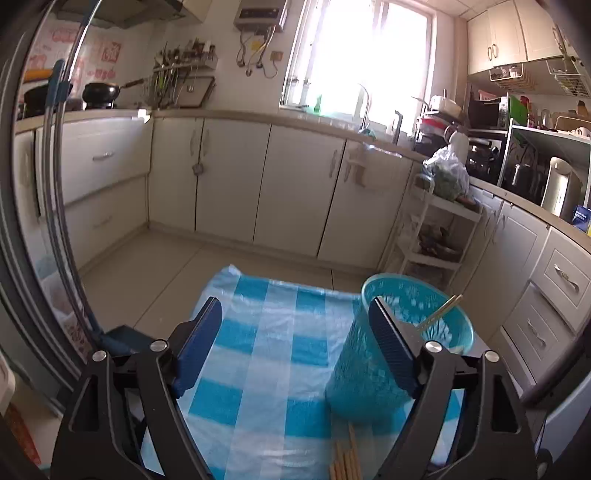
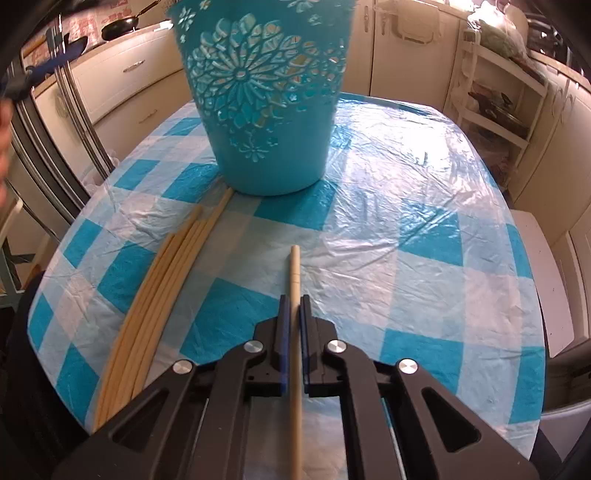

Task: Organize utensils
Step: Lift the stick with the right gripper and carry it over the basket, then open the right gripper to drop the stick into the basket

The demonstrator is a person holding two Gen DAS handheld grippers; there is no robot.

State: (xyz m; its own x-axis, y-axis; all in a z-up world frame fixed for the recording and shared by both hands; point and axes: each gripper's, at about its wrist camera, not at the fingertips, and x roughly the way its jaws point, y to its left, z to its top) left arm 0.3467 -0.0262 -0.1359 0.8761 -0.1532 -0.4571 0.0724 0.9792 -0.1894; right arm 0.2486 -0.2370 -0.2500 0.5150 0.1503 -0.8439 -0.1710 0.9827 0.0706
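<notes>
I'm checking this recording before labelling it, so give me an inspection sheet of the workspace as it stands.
Surface: table under a blue-and-white checked plastic cloth, wrinkled.
Job's things: teal cut-out holder upright on the cloth, at least one chopstick already leaning inside; bundle of loose chopsticks lying beside its base; single chopstick in the right gripper.
Clutter: nothing seen on the cloth besides these.
Grippers: left gripper open, nothing between its pads, next to the holder; right gripper shut on the single chopstick.
Cables: cords hang below a wall unit by the window, away from the table.
Surroundings: kitchen cabinets, white shelf trolley, crowded counter.
</notes>
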